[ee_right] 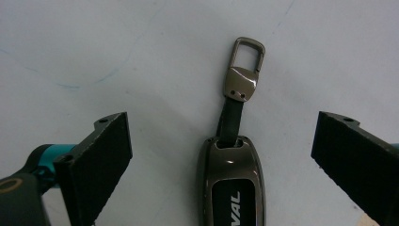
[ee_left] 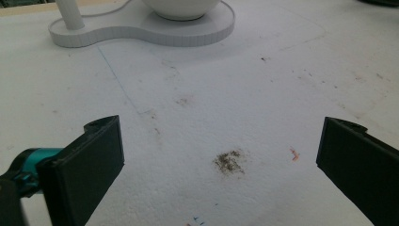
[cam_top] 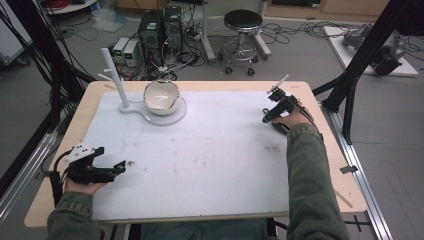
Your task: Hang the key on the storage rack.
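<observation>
A dark metal key fob (ee_right: pixel 233 188) with a short strap and a clasp (ee_right: pixel 244 66) lies on the white mat, clasp end pointing away. My right gripper (ee_right: pixel 223 127) is open, one jaw on each side of the fob and neither touching it. In the high view the right gripper (cam_top: pixel 266 116) is at the mat's right side, pointing down. My left gripper (cam_top: pixel 121 166) rests low at the front left, open with nothing between its jaws (ee_left: pixel 219 127). It points toward a white bowl (cam_top: pixel 161 96).
The bowl sits on a white stand base (cam_top: pixel 176 116) with a pegged post (cam_top: pixel 114 75) at the back left. A white mat (cam_top: pixel 210 160) covers the wooden table; a brown stain (ee_left: pixel 229 161) marks it near the left gripper. Computers, cables and a stool stand beyond the table.
</observation>
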A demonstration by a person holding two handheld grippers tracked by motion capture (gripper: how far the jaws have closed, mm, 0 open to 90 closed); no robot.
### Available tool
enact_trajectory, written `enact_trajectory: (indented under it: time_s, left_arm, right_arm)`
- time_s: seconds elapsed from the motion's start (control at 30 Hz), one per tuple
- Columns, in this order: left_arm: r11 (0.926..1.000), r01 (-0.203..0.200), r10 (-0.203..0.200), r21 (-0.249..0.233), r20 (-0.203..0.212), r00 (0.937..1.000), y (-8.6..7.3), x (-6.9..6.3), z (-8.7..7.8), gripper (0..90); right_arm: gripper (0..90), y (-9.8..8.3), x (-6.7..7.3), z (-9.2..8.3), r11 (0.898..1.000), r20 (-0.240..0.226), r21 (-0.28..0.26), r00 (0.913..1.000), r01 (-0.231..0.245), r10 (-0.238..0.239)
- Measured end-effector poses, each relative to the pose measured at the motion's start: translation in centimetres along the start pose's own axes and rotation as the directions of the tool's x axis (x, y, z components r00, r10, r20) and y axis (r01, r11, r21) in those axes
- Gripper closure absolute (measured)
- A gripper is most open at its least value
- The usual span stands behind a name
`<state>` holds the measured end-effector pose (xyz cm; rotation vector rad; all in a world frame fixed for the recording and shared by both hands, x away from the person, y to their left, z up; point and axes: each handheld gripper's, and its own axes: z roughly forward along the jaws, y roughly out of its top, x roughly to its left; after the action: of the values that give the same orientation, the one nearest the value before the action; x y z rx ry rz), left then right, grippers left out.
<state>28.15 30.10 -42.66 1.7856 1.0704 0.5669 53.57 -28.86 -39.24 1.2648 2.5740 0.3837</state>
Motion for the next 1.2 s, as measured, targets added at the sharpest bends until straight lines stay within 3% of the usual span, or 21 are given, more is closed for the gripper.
enact_trajectory:
  time_s: [0.13, 0.2, 0.33, 0.43, 0.47, 0.53, 0.57, 0.6, 0.67, 0.77, 0.83, 0.87, 1.0, 1.13, 1.2]
  left_arm:
    - [1.0, 0.001, -0.001, 0.007, -0.001, 1.0, -0.1, 0.0, 0.1, 1.7]
    - [0.9998, 0.001, -0.001, 0.018, 0.003, 1.0, -0.1, 0.1, 0.1, 1.7]
    - [0.9994, -0.012, 0.012, 0.033, 0.008, 0.9999, -0.2, -0.1, 0.2, 1.7]
    - [0.9994, -0.011, 0.011, 0.032, 0.006, 0.9999, -0.3, -0.2, 0.0, 1.7]
    - [0.9995, -0.005, 0.005, 0.032, 0.004, 1.0, -0.3, -0.1, 0.0, 1.7]
    - [0.9996, -0.004, 0.004, 0.028, 0.002, 1.0, -0.3, -0.1, 0.0, 1.7]
    - [0.9996, -0.004, 0.004, 0.03, 0.002, 1.0, -0.3, -0.1, 0.1, 1.7]
    - [0.9995, -0.005, 0.005, 0.032, 0.002, 1.0, -0.3, 0.0, 0.1, 1.8]
    - [0.9996, -0.005, 0.005, 0.028, 0.001, 1.0, -0.2, 0.0, 0.2, 1.7]
    - [0.9998, -0.003, 0.003, 0.021, -0.001, 1.0, -0.2, 0.1, 0.1, 1.8]
    - [0.9998, -0.005, 0.005, 0.021, -0.001, 1.0, -0.2, 0.0, 0.0, 1.7]
    - [0.9998, -0.006, 0.006, 0.019, 0.002, 1.0, -0.2, 0.0, 0.0, 1.7]
    - [0.9998, -0.007, 0.007, 0.02, 0.003, 1.0, -0.2, 0.1, 0.0, 1.7]
    - [0.9998, -0.005, 0.005, 0.017, 0.003, 1.0, -0.2, 0.1, 0.1, 1.7]
    - [0.9998, -0.006, 0.006, 0.018, 0.003, 1.0, -0.2, 0.1, 0.1, 1.7]
  right_arm:
    - [9.2, 0.5, -0.2, 0.9, 0.999, -0.036, 0.022, 0.9989, -0.03, 0.031]
    - [19.7, 0.6, -0.5, 1.3, 0.999, -0.067, 0.038, 0.9971, -0.032, 0.034]
    - [28.2, 0.6, -1.1, 2.1, 0.995, -0.083, 0.068, 0.9934, -0.074, 0.08]
    - [41.2, 0.7, -1.1, 2.2, 0.997, -0.114, 0.05, 0.991, -0.065, 0.071]
    - [51.3, 0.8, -1.1, 2.3, 0.996, -0.101, 0.061, 0.992, -0.069, 0.075]
    - [56.0, 0.8, -1.2, 2.3, 0.994, -0.087, 0.075, 0.9925, -0.079, 0.086]
    - [69.3, 0.8, -1.4, 2.1, 0.991, -0.075, 0.097, 0.9918, -0.096, 0.104]
    - [76.1, 0.7, -1.4, 2.1, 0.99, -0.064, 0.107, 0.9929, -0.093, 0.1]
    - [81.3, 0.6, -1.4, 2.0, 0.988, -0.063, 0.12, 0.9919, -0.103, 0.111]
    - [85.8, 0.7, -1.0, 1.9, 0.99, -0.032, 0.116, 0.996, -0.079, 0.084]
    - [86.7, 0.7, -0.9, 1.9, 0.99, -0.038, 0.118, 0.9963, -0.072, 0.077]
    - [87.6, 0.7, -0.6, 1.7, 0.991, -0.066, 0.124, 0.9959, -0.053, 0.062]
    - [87.8, 0.6, -0.5, 1.4, 0.991, -0.068, 0.133, 0.9968, -0.032, 0.041]
    - [87.7, 0.4, -0.7, 0.4, 0.993, -0.075, 0.106, 0.9959, -0.042, 0.05]
    - [87.6, 0.2, -1.0, -0.2, 0.994, -0.102, 0.091, 0.9928, -0.053, 0.062]
